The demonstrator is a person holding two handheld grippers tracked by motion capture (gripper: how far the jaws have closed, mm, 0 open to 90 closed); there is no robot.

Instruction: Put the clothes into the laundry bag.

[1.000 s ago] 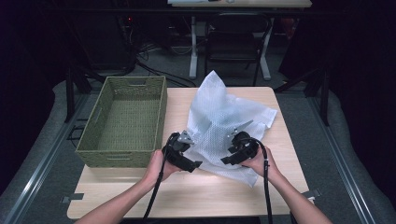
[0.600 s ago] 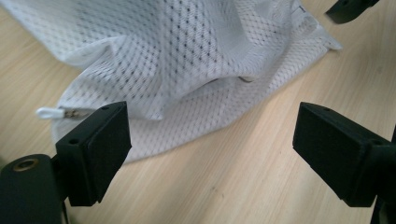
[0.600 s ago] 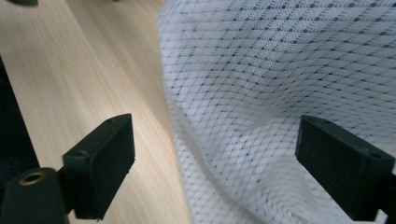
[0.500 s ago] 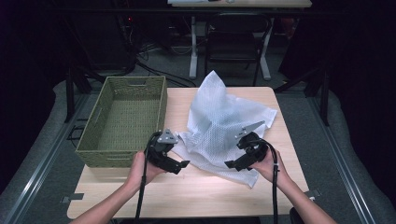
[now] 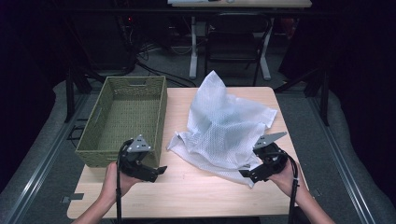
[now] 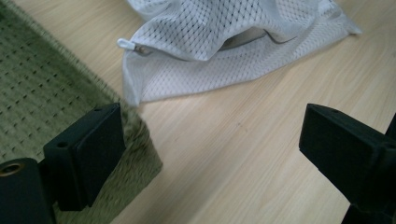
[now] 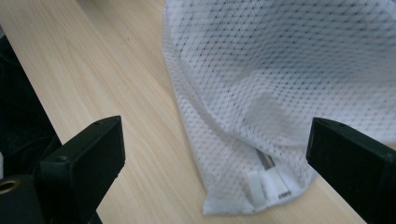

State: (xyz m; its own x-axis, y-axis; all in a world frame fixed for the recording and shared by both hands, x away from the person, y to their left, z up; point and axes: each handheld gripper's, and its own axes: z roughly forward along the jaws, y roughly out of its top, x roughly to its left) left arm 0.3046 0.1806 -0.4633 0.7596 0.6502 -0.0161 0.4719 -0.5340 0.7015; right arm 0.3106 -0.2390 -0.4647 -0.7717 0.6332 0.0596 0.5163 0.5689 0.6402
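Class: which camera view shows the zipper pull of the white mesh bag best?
The left gripper view: the zipper pull sits sharp at the mesh bag corner. The high view gives the whole bag, pull too small; the right gripper view shows a labelled corner.

My high view looks forward and down over the whole table (image 5: 196,186) from my side, while each gripper view sits low and close above the wood, looking along its jaws, and all three share the mesh bag (image 5: 224,126) (image 6: 224,42) (image 7: 289,93).
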